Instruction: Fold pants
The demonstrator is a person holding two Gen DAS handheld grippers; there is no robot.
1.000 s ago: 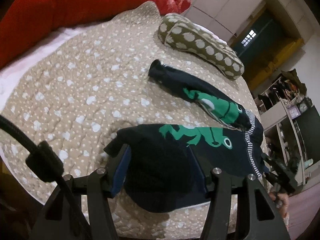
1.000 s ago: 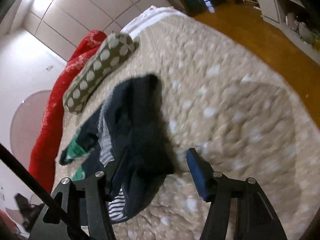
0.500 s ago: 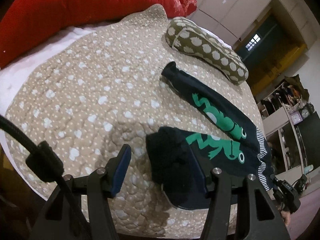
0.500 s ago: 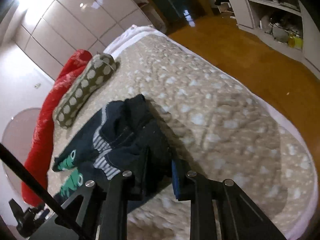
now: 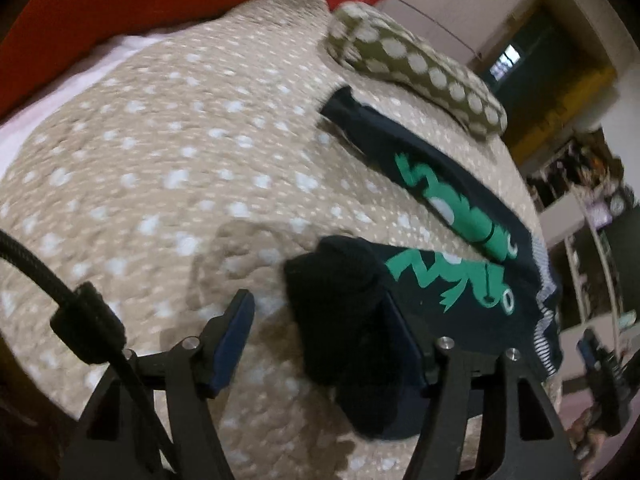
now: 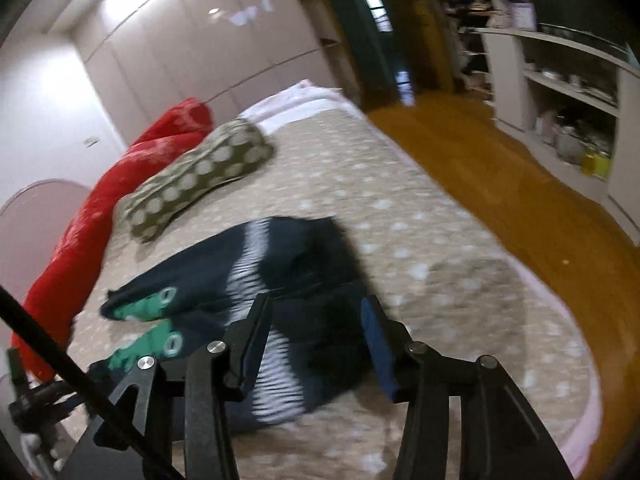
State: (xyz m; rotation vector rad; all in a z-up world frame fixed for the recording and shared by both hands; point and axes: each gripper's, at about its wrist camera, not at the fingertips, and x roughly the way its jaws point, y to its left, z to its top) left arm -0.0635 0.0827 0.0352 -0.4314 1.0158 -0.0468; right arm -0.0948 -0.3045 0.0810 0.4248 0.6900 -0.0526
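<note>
My 2 hand-held grippers, left [image 5: 318, 334] and right [image 6: 316, 340], have both just been opening, released over the navy frog-print cotton pants [image 5: 452, 280] lying below the olive dotted pillow [image 5: 416, 68] on the bed's beige quilt [image 5: 160, 168].

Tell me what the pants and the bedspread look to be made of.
Pants: soft knit, probably cotton jersey; matte navy, limp folds, flat green print, striped ribbed waistband. Bedspread: quilted fabric, likely cotton; matte beige with white spots and a puckered, stitched surface.

both wrist views look steeply down, close over the bed [image 5: 168, 168], sharing the pants [image 5: 452, 216] from opposite ends.
</note>
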